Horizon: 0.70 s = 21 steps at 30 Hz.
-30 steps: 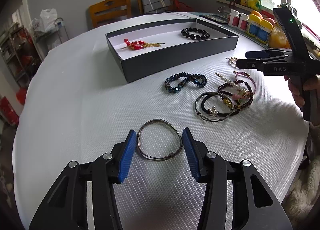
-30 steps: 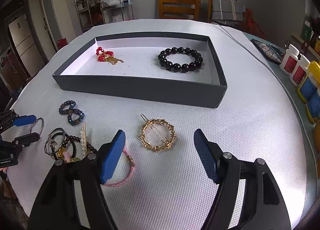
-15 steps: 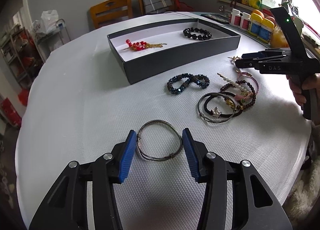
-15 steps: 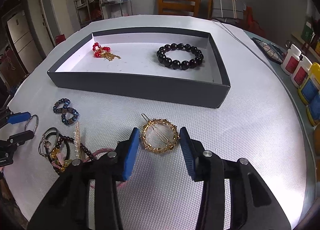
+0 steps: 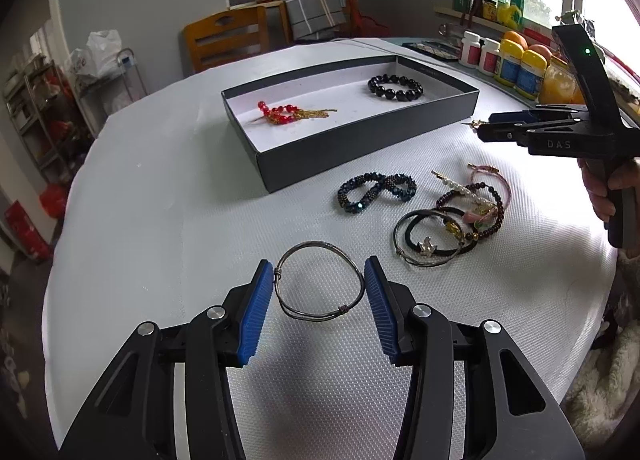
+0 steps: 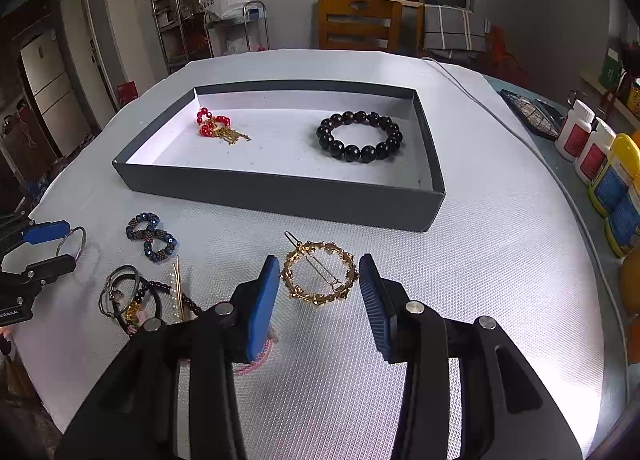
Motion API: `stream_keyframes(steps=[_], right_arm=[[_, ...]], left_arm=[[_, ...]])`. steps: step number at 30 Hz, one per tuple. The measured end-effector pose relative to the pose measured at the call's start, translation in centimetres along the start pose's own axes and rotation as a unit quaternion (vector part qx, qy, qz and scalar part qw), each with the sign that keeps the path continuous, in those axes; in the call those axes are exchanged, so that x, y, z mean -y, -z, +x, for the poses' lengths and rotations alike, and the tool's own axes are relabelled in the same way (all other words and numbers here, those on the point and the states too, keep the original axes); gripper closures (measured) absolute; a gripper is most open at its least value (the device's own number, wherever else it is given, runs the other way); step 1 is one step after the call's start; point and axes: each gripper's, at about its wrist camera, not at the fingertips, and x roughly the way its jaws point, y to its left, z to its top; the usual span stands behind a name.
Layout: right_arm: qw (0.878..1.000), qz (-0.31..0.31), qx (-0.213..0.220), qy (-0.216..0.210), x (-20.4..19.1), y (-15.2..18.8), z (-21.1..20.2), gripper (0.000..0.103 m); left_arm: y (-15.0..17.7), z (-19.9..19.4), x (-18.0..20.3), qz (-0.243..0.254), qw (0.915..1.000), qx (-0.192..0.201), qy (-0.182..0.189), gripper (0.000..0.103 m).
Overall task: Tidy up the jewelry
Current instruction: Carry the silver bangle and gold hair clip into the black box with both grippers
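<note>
Jewelry lies spread over the white textured desk, and each hand-held gripper has its blue pads against one piece. Between the pads of the left hand-held gripper sits a thin silver wire bangle, both pads touching its rim, so the jaws are closed to the ring's width and gripping it. Between the pads of the right hand-held gripper sits a gold ring-shaped hair clip with a pin across it, pinched at its two sides in the same way; whether either piece is lifted off the desk cannot be told.

Just ahead and right of the left hand-held gripper is a tangle of dark cord and bead bracelets with a pink cord among them. Beyond it, a dark blue beaded bracelet is twisted into a figure eight.

Farther ahead stands a shallow dark grey box with a white floor. Inside, a red bead piece with gold tassels lies toward the left, and a black bead bracelet toward the right, well apart.

Far right of the right hand-held gripper, bottles stand along the desk's edge.
</note>
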Motion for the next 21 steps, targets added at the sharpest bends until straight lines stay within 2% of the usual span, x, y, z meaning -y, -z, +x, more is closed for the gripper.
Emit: stream_keyframes(steps=[11, 18, 21], right_arm=[[0.999, -0.018, 0.033, -0.007, -0.3, -2.4, -2.5, 0.062], [0.999, -0.015, 0.034, -0.015, 0.6, -5.3, -1.7, 0.062], [0.999, -0.010, 0.033, 0.000, 1.3, -6.5, -0.8, 0.062]], left_arm=[[-3.5, -1.9, 0.0, 0.010, 0.9989, 0.046, -0.007, 0.053], [-7.1, -1.0, -0.3, 0.008, 0.9976, 0.068, -0.001, 0.053], [-8.8, 0.3, -0.8, 0.002, 0.9978, 0.066, 0.002, 0.053]])
